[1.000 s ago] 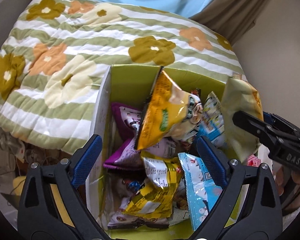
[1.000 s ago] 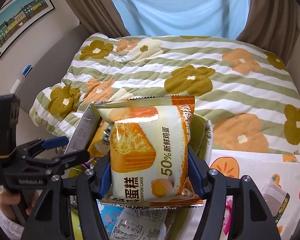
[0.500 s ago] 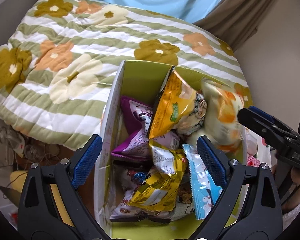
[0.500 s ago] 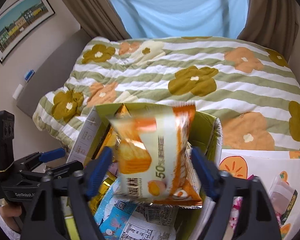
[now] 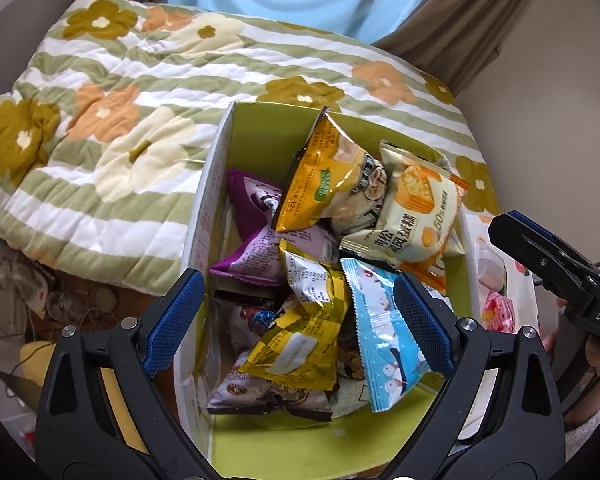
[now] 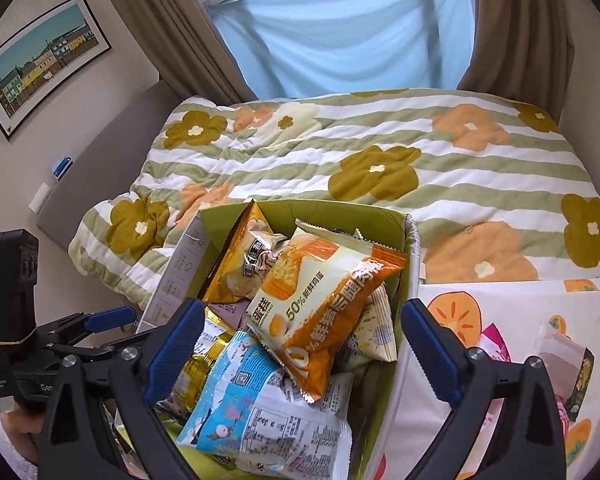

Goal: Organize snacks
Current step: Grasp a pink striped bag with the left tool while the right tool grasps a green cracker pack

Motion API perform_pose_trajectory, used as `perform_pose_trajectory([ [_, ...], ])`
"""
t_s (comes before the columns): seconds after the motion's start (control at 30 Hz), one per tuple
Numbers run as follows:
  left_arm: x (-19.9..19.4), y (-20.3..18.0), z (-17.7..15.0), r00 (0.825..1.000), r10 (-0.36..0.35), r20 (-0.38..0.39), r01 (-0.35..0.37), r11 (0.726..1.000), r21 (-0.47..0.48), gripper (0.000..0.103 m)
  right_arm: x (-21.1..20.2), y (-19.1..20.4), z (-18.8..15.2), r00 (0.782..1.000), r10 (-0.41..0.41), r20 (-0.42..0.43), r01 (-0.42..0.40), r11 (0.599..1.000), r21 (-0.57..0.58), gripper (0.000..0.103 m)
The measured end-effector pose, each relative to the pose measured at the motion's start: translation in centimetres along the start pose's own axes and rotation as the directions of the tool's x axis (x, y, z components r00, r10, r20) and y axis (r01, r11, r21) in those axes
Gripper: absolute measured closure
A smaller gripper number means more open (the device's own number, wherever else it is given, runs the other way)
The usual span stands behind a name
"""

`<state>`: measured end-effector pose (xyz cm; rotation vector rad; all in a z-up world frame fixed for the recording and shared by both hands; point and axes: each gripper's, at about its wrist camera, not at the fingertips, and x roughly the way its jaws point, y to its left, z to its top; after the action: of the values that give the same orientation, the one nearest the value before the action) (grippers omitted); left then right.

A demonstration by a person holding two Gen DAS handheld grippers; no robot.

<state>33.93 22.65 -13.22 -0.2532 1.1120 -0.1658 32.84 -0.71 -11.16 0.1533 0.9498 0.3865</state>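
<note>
A green-lined cardboard box (image 5: 256, 132) (image 6: 332, 210) on the bed holds several snack packets. The orange-and-white chiffon cake packet (image 6: 320, 308) (image 5: 416, 216) lies loose on top of the pile, beside a yellow chip bag (image 5: 324, 176) (image 6: 240, 264). Below them lie a light-blue packet (image 5: 384, 340) (image 6: 236, 396), a gold packet (image 5: 300, 344) and a purple one (image 5: 256, 256). My right gripper (image 6: 300, 348) hangs over the box, its jaws opening wide, touching nothing. My left gripper (image 5: 296, 320) is open above the box's near end, empty.
A striped quilt with flowers (image 6: 380, 168) (image 5: 120, 120) covers the bed behind the box. To the right lies a fruit-print sheet (image 6: 512, 312) with more small packets (image 6: 564, 356) (image 5: 496, 312). Cables and clutter (image 5: 40, 300) sit on the floor at left.
The right gripper opened and let go of the chiffon cake packet, which dropped onto the pile in the box. Both grippers drew back a little from the box.
</note>
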Motion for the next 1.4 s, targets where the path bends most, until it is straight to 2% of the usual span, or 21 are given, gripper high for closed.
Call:
perform_pose_trajectory([
  [0.27, -2.1, -3.2, -0.8, 0.999, -0.029, 0.039, 0.027, 0.999, 0.039, 0.008, -3.7, -0.7, -1.1, 0.999, -0.020, 0.038, 0.019, 1.000, 0.011, 0.005],
  [0.43, -3.3, -7.2, -1.5, 0.997, -0.049, 0.064, 0.044, 0.997, 0.064, 0.008, -6.8, -3.0, -1.5, 0.996, -0.041, 0.076, 0.039, 0.999, 0.025, 0.005],
  [0.6, -3.9, -13.0, -2.6, 0.993, -0.080, 0.090, 0.071, 0.993, 0.090, 0.008, -11.3, -8.0, -2.3, 0.978, -0.138, 0.156, 0.128, 0.989, 0.072, 0.005],
  [0.77, -2.9, -19.8, -4.1, 0.990, -0.113, 0.082, 0.104, 0.989, 0.105, 0.008, -15.4, -14.3, -3.1, 0.971, -0.183, 0.154, 0.165, 0.979, 0.122, 0.005],
  [0.93, 0.1, -26.5, -6.3, 0.990, -0.137, 0.036, 0.132, 0.984, 0.117, 0.008, -18.1, -20.2, -4.1, 0.963, -0.237, 0.130, 0.221, 0.967, 0.128, 0.005],
  [1.07, 3.7, -30.8, -8.2, 0.987, -0.158, -0.039, 0.161, 0.982, 0.098, 0.008, -18.9, -24.5, -5.4, 0.972, -0.214, 0.097, 0.199, 0.969, 0.144, 0.005],
  [1.2, 7.4, -33.6, -9.8, 0.976, -0.180, -0.122, 0.190, 0.979, 0.075, 0.008, -18.0, -27.4, -6.9, 0.979, -0.201, 0.041, 0.193, 0.971, 0.142, 0.005],
  [1.4, 14.0, -36.0, -12.0, 0.957, -0.144, -0.251, 0.173, 0.980, 0.102, 0.008, -15.0, -30.9, -8.7, 0.980, -0.191, -0.053, 0.197, 0.967, 0.161, 0.005],
])
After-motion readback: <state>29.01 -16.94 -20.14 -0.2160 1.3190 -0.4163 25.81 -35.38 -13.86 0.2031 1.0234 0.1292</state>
